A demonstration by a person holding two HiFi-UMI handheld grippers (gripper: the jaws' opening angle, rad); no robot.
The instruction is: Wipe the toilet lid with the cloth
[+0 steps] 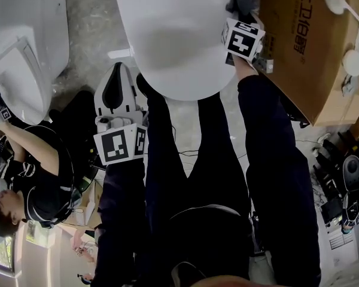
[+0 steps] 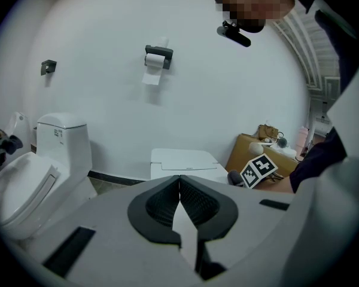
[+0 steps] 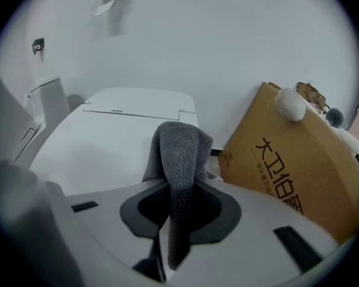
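Note:
The white toilet lid lies closed under me, at the top of the head view. My right gripper is at the lid's right edge, shut on a dark grey cloth. In the right gripper view the cloth is folded over the right gripper and hides its tips, with the lid just beyond. I cannot tell whether cloth and lid touch. My left gripper hangs off the lid's left side, shut on nothing. In its own view the left gripper faces the toilet.
A brown cardboard box stands right of the toilet, close to the right gripper. A second toilet is at the left, with another person beside it. Cables and gear lie on the floor at right. A paper roll holder hangs on the wall.

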